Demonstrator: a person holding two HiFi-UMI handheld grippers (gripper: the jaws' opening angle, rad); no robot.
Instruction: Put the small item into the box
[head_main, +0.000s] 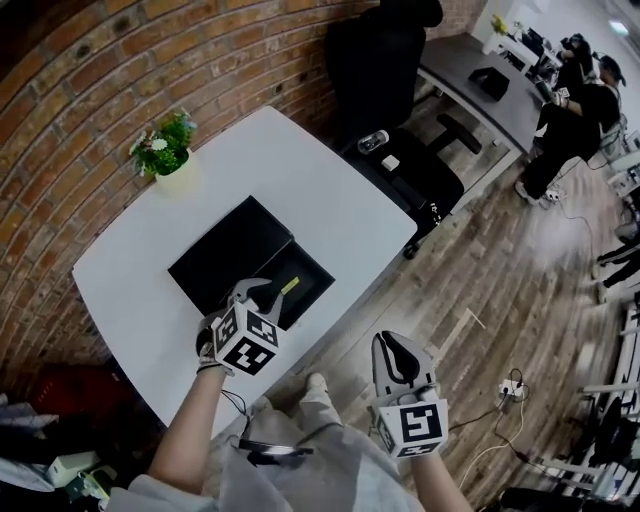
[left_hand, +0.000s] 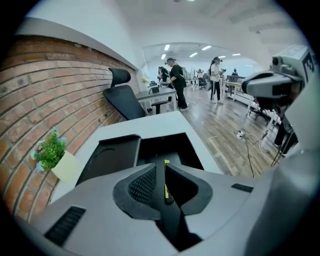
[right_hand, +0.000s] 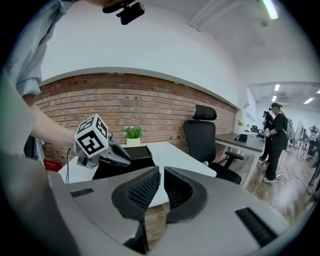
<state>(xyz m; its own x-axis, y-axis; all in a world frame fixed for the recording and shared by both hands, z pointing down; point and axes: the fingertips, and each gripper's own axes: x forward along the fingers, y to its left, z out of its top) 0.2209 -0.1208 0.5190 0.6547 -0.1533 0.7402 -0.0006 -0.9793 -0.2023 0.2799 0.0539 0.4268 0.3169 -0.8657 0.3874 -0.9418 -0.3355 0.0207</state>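
1. Our left gripper (head_main: 258, 291) hangs over the near edge of the black box (head_main: 312, 292), its tips pointing down into the open compartment.
2. In the left gripper view, its jaws stand parted by only a narrow slit, released and clasping nothing.
3. Through that slit we see the small item (left_hand: 166, 181), a thin yellow strip. In the head view it lies flat on the box floor just beyond the tips, apart from both pads.
4. The box's flat black lid (head_main: 228, 252) lies open to the far left of this claw, and a potted plant (head_main: 165, 146) stands well beyond it on the white table (head_main: 300, 190).
5. Our right gripper (head_main: 399, 343) hovers off the table's edge over the wooden floor, well to the right of the left one. Its jaws are clenched almost together and empty.
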